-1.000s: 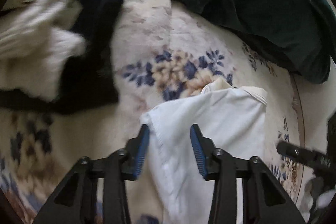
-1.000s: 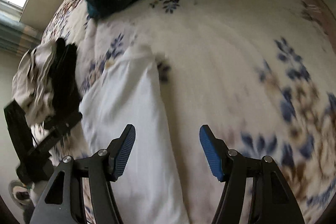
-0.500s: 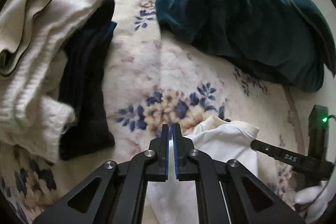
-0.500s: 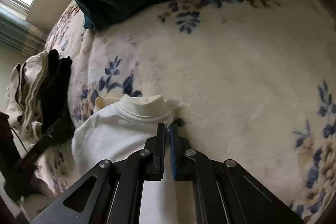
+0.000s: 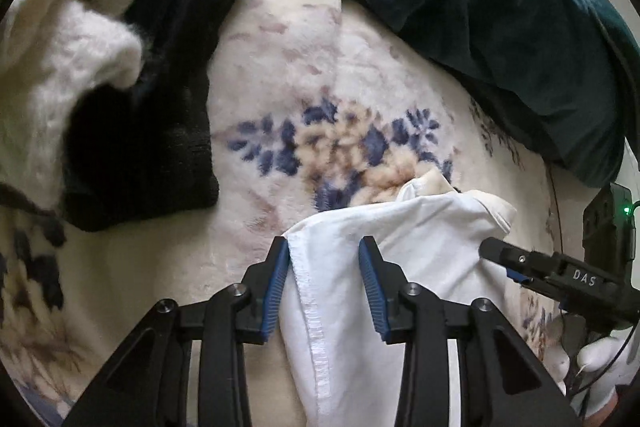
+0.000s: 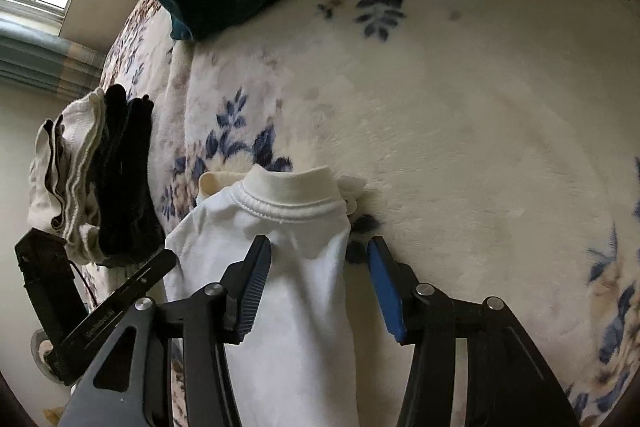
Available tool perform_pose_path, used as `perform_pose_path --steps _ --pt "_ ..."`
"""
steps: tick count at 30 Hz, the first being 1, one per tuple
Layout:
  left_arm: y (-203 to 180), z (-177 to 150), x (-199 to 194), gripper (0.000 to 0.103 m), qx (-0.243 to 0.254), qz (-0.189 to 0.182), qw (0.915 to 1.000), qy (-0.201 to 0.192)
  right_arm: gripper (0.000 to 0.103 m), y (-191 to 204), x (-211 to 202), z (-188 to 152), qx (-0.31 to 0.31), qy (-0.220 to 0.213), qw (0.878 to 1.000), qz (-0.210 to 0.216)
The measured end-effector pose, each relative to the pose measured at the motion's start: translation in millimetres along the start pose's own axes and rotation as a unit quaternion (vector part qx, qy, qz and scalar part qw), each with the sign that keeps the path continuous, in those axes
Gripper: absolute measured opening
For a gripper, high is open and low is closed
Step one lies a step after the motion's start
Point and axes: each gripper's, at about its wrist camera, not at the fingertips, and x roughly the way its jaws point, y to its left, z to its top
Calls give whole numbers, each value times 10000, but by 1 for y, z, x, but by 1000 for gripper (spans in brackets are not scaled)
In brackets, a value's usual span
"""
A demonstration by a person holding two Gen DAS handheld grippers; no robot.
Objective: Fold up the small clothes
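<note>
I am working over a bed covered by a cream floral blanket (image 5: 320, 67), with a dark teal cushion (image 5: 500, 7) at the far side and a window at the upper left of the right wrist view. The white garment (image 5: 400, 235) lies on the blanket near me, collar end pointing away, its ribbed neckband (image 6: 288, 201) showing in the right wrist view.

Half a second ago both pairs of jaws were pressed together on the cloth; now both are opening. The left gripper (image 5: 324, 267) straddles the garment's left hemmed edge, pads clear of it. The right gripper (image 6: 316, 267) straddles the right edge just below the neckband, and I see no pinch there either. I judge that the cloth has just been released and laid down, so one placing or folding pass is finished and the next fold needs fresh grips.

Edges: the left side hem runs straight from between the left jaws toward me. The right edge lies just inside the right jaw. A cream underlayer peeks out beyond the collar.

Open room: bare blanket extends well ahead and to the right. To the left, a pile of dark and cream clothes (image 5: 120, 67) lies apart from the garment and limits sideways travel.
</note>
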Motion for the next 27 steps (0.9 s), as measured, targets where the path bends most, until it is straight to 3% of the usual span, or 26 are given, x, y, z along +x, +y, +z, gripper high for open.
perform_pose_path --steps 1,2,3,10,17,19,20,22,23,24,26,27 --pt "-2 -1 -1 13 50 -49 9999 -77 50 1 1 -1 -27 -74 9999 -74" --pt "-7 -1 -1 4 198 -7 9997 -139 32 3 -1 -2 -83 -197 9997 -109" --pt "-13 0 -2 4 367 37 9991 -201 9 4 -3 -3 -178 -262 9993 -193" --pt "-41 8 -2 4 1018 143 9941 -351 4 5 -19 -10 -238 -732 9961 -442" --pt "-23 17 25 9 709 280 9970 131 4 -3 -10 -4 -102 -480 9974 -530" --pt "-23 17 13 9 564 250 9981 65 7 -4 -11 -3 -45 -265 9987 -443" --pt "-25 16 5 9 533 273 9982 -26 13 -4 -14 -5 -25 -206 9992 -334" --pt "-31 11 -19 9 550 248 9977 -299 51 -3 -27 -13 17 -227 9995 -223" --pt "-35 7 -33 9 579 238 9971 -438 76 -2 -38 -20 37 -312 9995 -89" --pt "-38 3 -46 9 589 225 9964 -559 79 -1 -46 -26 35 -354 9994 15" --pt "-43 -11 -79 31 574 291 9942 -862 79 0 -69 -47 41 -387 9991 155" --pt "-46 -20 -94 78 571 364 9926 -1009 79 0 -78 -56 50 -422 9989 183"
